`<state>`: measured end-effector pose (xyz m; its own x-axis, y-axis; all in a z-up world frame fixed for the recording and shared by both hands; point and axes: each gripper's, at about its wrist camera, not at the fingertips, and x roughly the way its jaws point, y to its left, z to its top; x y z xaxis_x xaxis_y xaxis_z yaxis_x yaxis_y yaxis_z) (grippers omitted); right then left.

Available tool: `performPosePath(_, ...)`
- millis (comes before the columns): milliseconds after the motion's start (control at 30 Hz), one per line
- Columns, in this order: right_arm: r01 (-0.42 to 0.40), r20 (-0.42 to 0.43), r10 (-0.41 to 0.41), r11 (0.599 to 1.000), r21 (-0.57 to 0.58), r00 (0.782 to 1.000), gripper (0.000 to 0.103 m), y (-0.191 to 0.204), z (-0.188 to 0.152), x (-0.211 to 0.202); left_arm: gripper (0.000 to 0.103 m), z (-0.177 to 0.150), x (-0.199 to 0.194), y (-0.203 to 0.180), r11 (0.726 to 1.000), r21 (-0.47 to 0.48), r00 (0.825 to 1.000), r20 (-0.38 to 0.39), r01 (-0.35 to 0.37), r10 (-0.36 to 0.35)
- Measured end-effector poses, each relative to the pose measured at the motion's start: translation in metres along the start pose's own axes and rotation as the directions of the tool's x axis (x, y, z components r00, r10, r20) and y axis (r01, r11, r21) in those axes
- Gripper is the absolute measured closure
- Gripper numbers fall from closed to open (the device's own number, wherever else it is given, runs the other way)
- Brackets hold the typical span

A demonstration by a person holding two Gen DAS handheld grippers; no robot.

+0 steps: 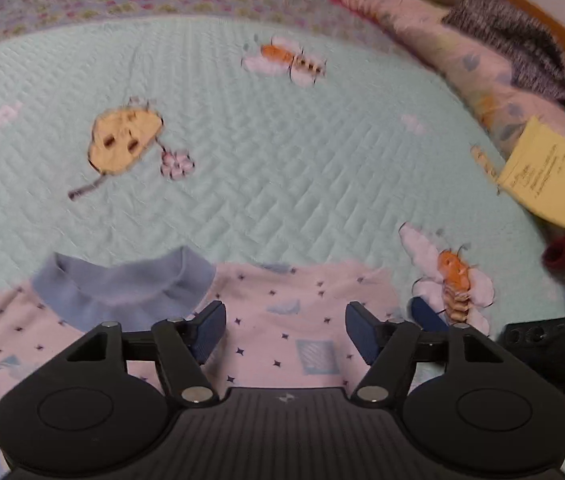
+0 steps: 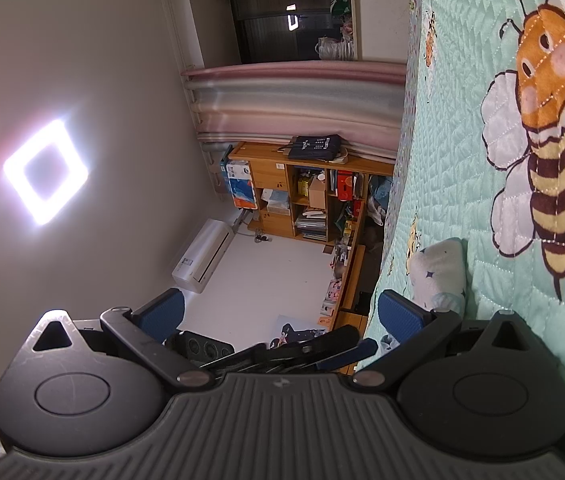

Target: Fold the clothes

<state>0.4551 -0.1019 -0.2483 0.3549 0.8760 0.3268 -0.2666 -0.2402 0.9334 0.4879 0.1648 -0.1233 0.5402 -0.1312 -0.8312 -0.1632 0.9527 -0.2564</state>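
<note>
The shirt (image 1: 282, 320), pink with small dark stars and a blue collar (image 1: 122, 284), lies flat on the quilt (image 1: 282, 160), collar toward the bed's middle; the left gripper (image 1: 285, 330) hangs over it just right of the collar, jaws apart, nothing between the pads; the right gripper (image 2: 280, 318) lies on its side at the quilt's edge, jaws wide and empty, a corner of the shirt (image 2: 438, 270) just beyond its right finger; a yellow paper (image 1: 550, 176) rests against the pillows (image 1: 442, 32).
</note>
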Motion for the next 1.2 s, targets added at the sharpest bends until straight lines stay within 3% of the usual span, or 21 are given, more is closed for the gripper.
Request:
performPosePath(67, 0.0, 0.0, 0.0, 1.0, 0.0, 1.0, 0.001, 0.0, 0.0, 0.0, 0.037, 0.004, 0.03, 0.002, 0.997, 0.024, 0.996, -0.041, -0.074, 0.075)
performPosePath(133, 0.001, 0.001, -0.001, 1.0, 0.001, 1.0, 0.001, 0.0, -0.001, 0.0, 0.022, 0.009, 0.036, -0.001, 0.997, 0.029, 0.997, -0.012, -0.076, 0.076)
performPosePath(267, -0.006, 0.001, 0.006, 1.0, 0.002, 1.0, 0.001, -0.002, -0.001, -0.001, 0.025, 0.019, 0.035, -0.024, 0.982, 0.087, 0.986, 0.037, -0.165, 0.163)
performPosePath(400, -0.014, 0.005, 0.014, 1.0, 0.008, 1.0, 0.001, -0.002, -0.001, -0.003, 0.026, 0.015, 0.002, -0.031, 0.998, 0.045, 0.993, 0.109, -0.047, 0.042)
performPosePath(533, -0.025, 0.019, 0.024, 1.0, 0.014, 1.0, 0.001, -0.002, 0.0, -0.005, 0.019, 0.009, -0.004, -0.041, 0.995, 0.03, 0.99, 0.101, 0.099, -0.102)
performPosePath(567, -0.026, 0.024, 0.026, 1.0, 0.012, 0.999, 0.001, -0.002, 0.0, -0.006, 0.016, 0.007, 0.008, -0.044, 0.997, 0.035, 0.995, 0.076, 0.067, -0.069)
performPosePath(600, -0.009, 0.027, 0.009, 1.0, 0.011, 1.0, 0.001, -0.001, -0.001, -0.007, 0.005, 0.005, 0.019, -0.046, 0.999, 0.037, 0.998, 0.053, 0.035, -0.037)
performPosePath(633, 0.014, 0.03, -0.015, 1.0, 0.01, 0.999, 0.0, -0.001, -0.001, -0.007, 0.002, 0.006, 0.024, -0.038, 1.0, 0.005, 0.999, 0.046, 0.012, -0.012)
performPosePath(667, 0.035, 0.032, -0.035, 0.999, 0.011, 0.999, 0.001, -0.001, -0.001, -0.006, 0.008, 0.007, 0.03, -0.031, 1.0, -0.027, 0.999, 0.039, -0.013, 0.014)
performPosePath(700, 0.019, 0.035, -0.019, 1.0, 0.004, 0.999, 0.0, 0.0, -0.001, -0.006, 0.027, 0.008, 0.036, -0.024, 0.998, -0.059, 0.999, 0.031, -0.037, 0.039)
performPosePath(733, -0.013, 0.037, 0.014, 1.0, -0.009, 0.999, 0.0, 0.002, -0.001, -0.007, 0.028, 0.008, 0.04, -0.017, 0.994, -0.09, 0.998, 0.025, -0.055, 0.057)
performPosePath(800, -0.027, 0.056, 0.027, 1.0, 0.001, 0.998, 0.0, 0.001, -0.001, -0.011, 0.028, 0.004, 0.025, -0.008, 0.992, -0.124, 0.999, 0.053, 0.004, 0.002)
performPosePath(900, -0.033, 0.071, 0.033, 0.999, 0.011, 0.997, 0.0, 0.0, 0.0, -0.014, 0.024, -0.011, -0.01, -0.017, 0.998, -0.053, 0.996, 0.081, -0.023, 0.027)
performPosePath(1000, -0.019, 0.066, 0.019, 1.0, 0.004, 0.998, 0.0, 0.002, -0.001, -0.014, 0.017, -0.043, -0.046, -0.017, 0.999, -0.047, 0.997, 0.077, -0.009, 0.012)
performPosePath(1067, -0.013, 0.066, 0.013, 1.0, 0.002, 0.998, 0.0, 0.003, -0.001, -0.015, 0.012, -0.07, -0.068, -0.003, 0.981, -0.18, 0.994, 0.092, 0.069, -0.053)
performPosePath(1133, -0.015, 0.071, 0.015, 1.0, 0.007, 0.997, 0.0, 0.003, -0.001, -0.017, 0.009, -0.101, -0.082, 0.015, 0.931, -0.342, 0.989, 0.116, 0.129, -0.094)
performPosePath(1200, -0.017, 0.074, 0.016, 1.0, 0.01, 0.997, 0.0, 0.003, -0.002, -0.017, 0.01, -0.121, -0.085, 0.02, 0.892, -0.417, 0.981, 0.148, 0.176, -0.125)
